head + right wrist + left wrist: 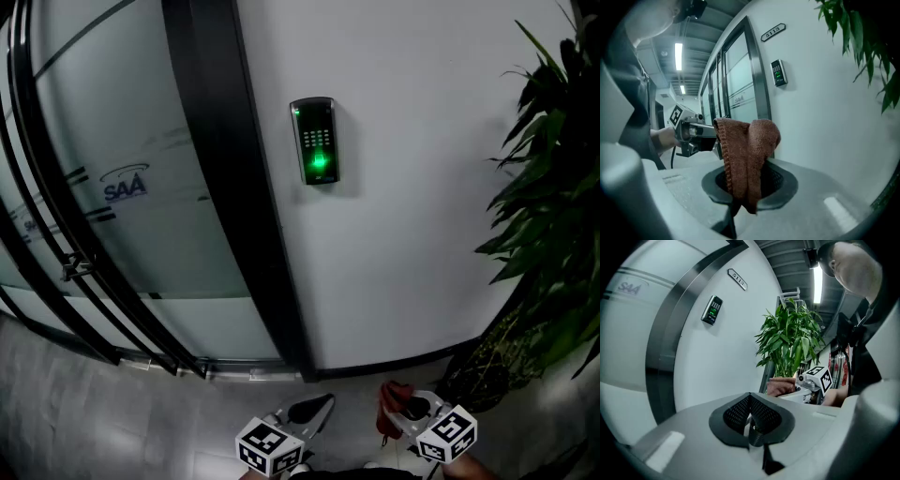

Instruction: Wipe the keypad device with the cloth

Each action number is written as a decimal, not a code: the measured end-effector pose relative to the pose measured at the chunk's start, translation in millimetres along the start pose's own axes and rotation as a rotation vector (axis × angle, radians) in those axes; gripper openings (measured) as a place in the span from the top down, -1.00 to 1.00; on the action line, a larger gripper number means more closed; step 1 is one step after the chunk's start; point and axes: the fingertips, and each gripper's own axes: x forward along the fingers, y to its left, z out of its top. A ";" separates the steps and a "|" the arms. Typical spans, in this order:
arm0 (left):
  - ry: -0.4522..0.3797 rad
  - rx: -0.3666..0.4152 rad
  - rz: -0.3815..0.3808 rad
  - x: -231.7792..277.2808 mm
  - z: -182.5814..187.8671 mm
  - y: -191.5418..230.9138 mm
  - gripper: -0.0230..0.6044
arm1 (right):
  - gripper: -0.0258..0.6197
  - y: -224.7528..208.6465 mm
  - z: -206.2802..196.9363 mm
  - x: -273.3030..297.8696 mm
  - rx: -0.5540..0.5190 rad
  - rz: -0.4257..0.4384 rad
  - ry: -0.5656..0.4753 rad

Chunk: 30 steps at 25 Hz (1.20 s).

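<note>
Jaws of the right gripper (743,183) clamped on a folded rust-brown terry cloth (746,150), left gripper (751,422) jaws pressed together on nothing, slim black keypad device (315,141) glowing green on smooth white wall (422,206), well apart from both.

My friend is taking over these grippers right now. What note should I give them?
Left gripper: shut, empty, held low.
Right gripper: shut on the brown cloth.
Keypad device: on the white wall beside the glass door, glowing green, well above both grippers.
Done: cloth is gripped.
Left: lift the cloth to the keypad device and wipe it.
</note>
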 end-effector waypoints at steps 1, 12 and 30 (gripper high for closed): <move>0.001 -0.002 0.008 2.9 -2.9 -4.0 0.87 | 0.75 -2.5 -1.9 -3.9 -0.006 0.007 0.001; 0.037 -0.004 0.052 10.7 -23.0 -10.2 0.87 | 0.75 -18.4 -19.5 5.3 -0.023 0.069 0.036; 0.031 0.104 -0.169 4.0 51.4 159.6 0.87 | 0.75 -24.2 56.8 148.6 -0.033 -0.198 -0.049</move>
